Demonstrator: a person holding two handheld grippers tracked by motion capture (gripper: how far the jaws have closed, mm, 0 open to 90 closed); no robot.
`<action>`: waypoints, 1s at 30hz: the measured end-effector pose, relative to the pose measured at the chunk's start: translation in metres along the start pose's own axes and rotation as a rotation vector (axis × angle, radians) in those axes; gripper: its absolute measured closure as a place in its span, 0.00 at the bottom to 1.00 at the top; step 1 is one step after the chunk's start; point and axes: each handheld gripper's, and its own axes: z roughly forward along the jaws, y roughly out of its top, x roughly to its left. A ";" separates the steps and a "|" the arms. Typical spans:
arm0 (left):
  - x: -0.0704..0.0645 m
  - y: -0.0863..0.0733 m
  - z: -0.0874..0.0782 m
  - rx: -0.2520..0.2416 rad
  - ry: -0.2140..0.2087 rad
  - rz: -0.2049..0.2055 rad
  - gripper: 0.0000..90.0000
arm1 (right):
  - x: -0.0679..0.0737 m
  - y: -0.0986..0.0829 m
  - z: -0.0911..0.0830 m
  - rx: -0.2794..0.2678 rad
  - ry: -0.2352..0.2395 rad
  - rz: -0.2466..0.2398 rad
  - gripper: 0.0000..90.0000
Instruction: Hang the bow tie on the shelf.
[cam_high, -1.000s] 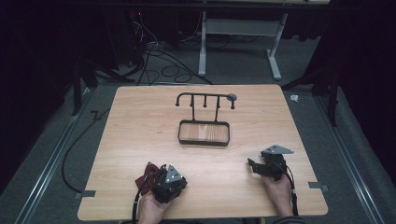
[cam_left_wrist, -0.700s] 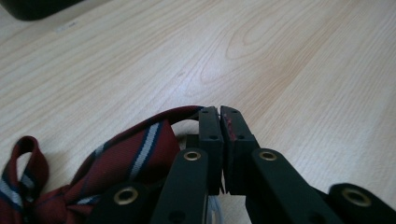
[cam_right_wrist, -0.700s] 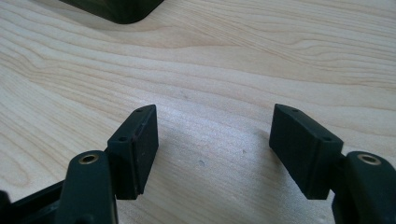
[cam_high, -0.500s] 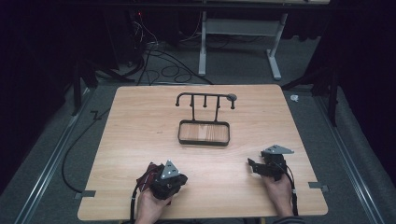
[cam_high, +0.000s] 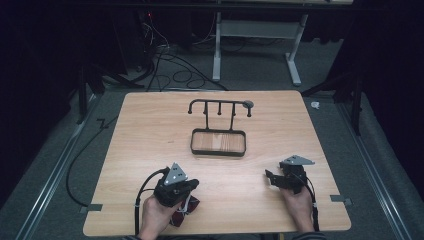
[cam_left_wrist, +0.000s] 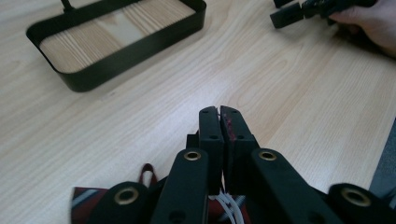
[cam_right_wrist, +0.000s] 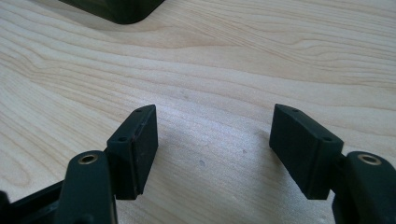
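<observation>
Nearest me, my left tool (cam_high: 187, 186) sits low at the near edge of the worktop (cam_high: 150, 130). In the left gripper view its jaws are pressed together, with only a thin sliver of dark red caught at the tips. The dark red cloth (cam_left_wrist: 88, 198), striped with white, lies bunched under and behind that tool, against the person's left hand (cam_high: 156, 216); in the high view it peeks out just beside the hand, at the worktop's front edge. I cannot tell how much of the cloth the tool really has.

Off to the side, my right tool (cam_high: 270, 177) rests on bare wood with its jaws spread wide and nothing between them.

Farther out, near the middle, stands the black wire rack (cam_high: 219, 142), well apart from both tools.
</observation>
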 end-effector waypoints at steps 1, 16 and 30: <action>0.000 0.002 -0.001 -0.005 0.003 0.003 0.98 | 0.000 0.000 0.000 0.000 0.000 0.000 0.38; 0.005 0.047 -0.019 -0.081 0.014 0.069 0.98 | 0.000 0.000 0.000 -0.002 0.002 0.002 0.37; 0.005 0.080 -0.022 -0.129 0.005 0.107 0.98 | 0.000 0.000 0.000 -0.002 0.002 0.000 0.37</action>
